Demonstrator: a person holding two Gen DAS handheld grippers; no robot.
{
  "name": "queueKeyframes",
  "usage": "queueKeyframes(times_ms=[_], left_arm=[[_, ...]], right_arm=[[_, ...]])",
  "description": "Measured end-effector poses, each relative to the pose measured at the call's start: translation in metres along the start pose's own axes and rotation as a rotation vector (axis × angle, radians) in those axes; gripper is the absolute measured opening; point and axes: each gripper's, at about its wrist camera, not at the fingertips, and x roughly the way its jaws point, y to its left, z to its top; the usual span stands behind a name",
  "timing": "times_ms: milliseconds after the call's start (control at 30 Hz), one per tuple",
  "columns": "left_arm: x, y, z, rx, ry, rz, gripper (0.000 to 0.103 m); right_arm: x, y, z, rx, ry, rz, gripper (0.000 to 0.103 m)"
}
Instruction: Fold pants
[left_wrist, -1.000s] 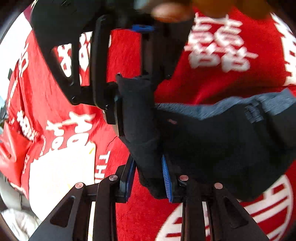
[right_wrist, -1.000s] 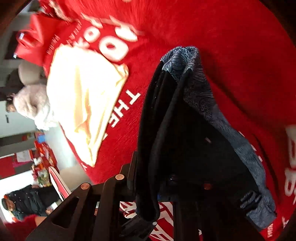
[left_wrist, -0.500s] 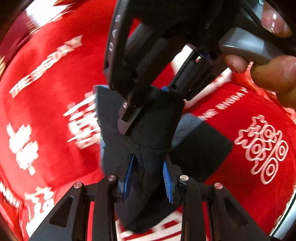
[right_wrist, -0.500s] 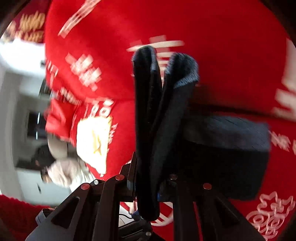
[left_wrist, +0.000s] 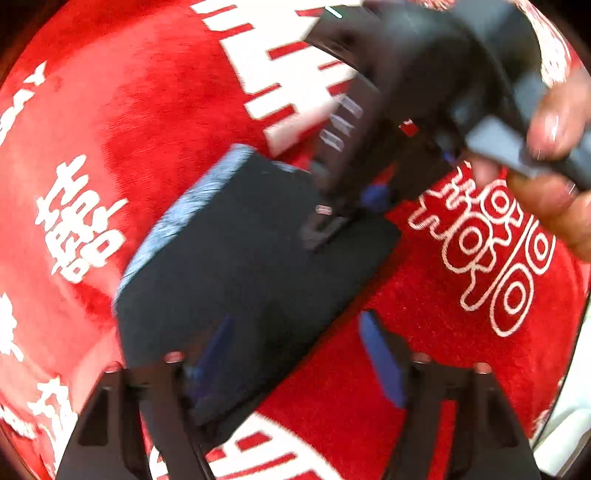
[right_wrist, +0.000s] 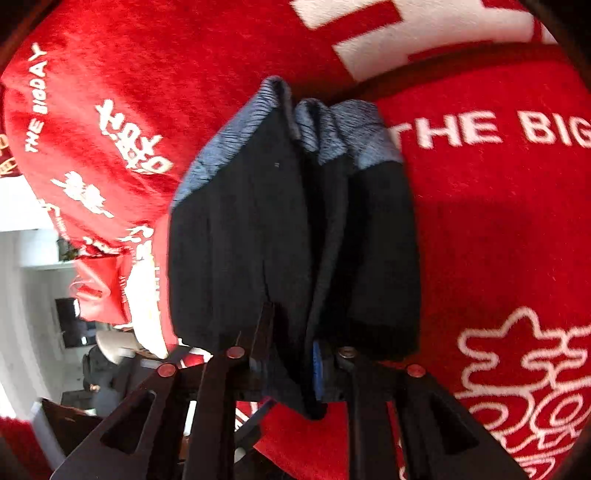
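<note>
The dark folded pants (left_wrist: 236, 273) with a grey-blue waistband lie on the red cloth (left_wrist: 147, 122) in the left wrist view. My left gripper (left_wrist: 299, 354) is open, its blue pads wide apart over the near corner of the pants, holding nothing. My right gripper (left_wrist: 347, 210) reaches in from the upper right onto the far corner of the pants. In the right wrist view my right gripper (right_wrist: 291, 358) is shut on the bunched layers of the pants (right_wrist: 288, 229), which hang forward from the fingers.
The red cloth (right_wrist: 498, 229) with white lettering and symbols covers the whole surface. A person's hand (left_wrist: 554, 177) holds the right gripper's handle. The table's left edge and a room with furniture (right_wrist: 74, 332) show at the lower left.
My left gripper has opened and let go of the pants. The pants have come down and now lie flat on the cloth. My right gripper still holds its corner.
</note>
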Motion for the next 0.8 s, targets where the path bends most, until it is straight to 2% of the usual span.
queueKeyframes(times_ms=[33, 67, 167, 200, 233, 333, 433, 500, 533, 700, 800], left_arm=[[-0.009, 0.009, -0.001, -0.029, 0.005, 0.008, 0.073], [-0.013, 0.017, -0.003, -0.053, 0.010, 0.018, 0.073], [-0.017, 0.064, -0.010, -0.225, 0.064, 0.065, 0.073], [-0.014, 0.078, -0.014, -0.279, 0.087, 0.077, 0.073], [-0.009, 0.091, -0.017, -0.347, 0.122, 0.094, 0.073], [0.009, 0.114, -0.038, -0.449, 0.213, 0.127, 0.073], [0.031, 0.130, -0.053, -0.529, 0.280, 0.117, 0.074], [0.035, 0.132, -0.058, -0.571, 0.279, 0.112, 0.079], [0.033, 0.132, -0.060, -0.576, 0.276, 0.124, 0.089], [0.025, 0.135, -0.072, -0.612, 0.277, 0.099, 0.090], [0.010, 0.132, -0.075, -0.633, 0.277, 0.100, 0.090]], right_arm=[[-0.004, 0.001, -0.004, -0.010, -0.004, -0.026, 0.028], [-0.009, 0.007, -0.006, -0.029, -0.012, -0.092, 0.034], [-0.034, 0.027, -0.010, -0.112, -0.079, -0.280, 0.036], [-0.042, 0.037, -0.014, -0.138, -0.106, -0.301, 0.036], [-0.046, 0.043, -0.017, -0.153, -0.116, -0.292, 0.036], [-0.043, 0.063, -0.019, -0.203, -0.122, -0.297, 0.036], [-0.015, 0.075, -0.020, -0.228, -0.093, -0.331, 0.036], [0.010, 0.074, -0.018, -0.235, -0.050, -0.388, 0.036], [0.015, 0.070, -0.020, -0.233, -0.034, -0.414, 0.036], [0.018, 0.070, -0.027, -0.239, -0.046, -0.442, 0.036], [0.010, 0.072, -0.036, -0.206, -0.044, -0.475, 0.048]])
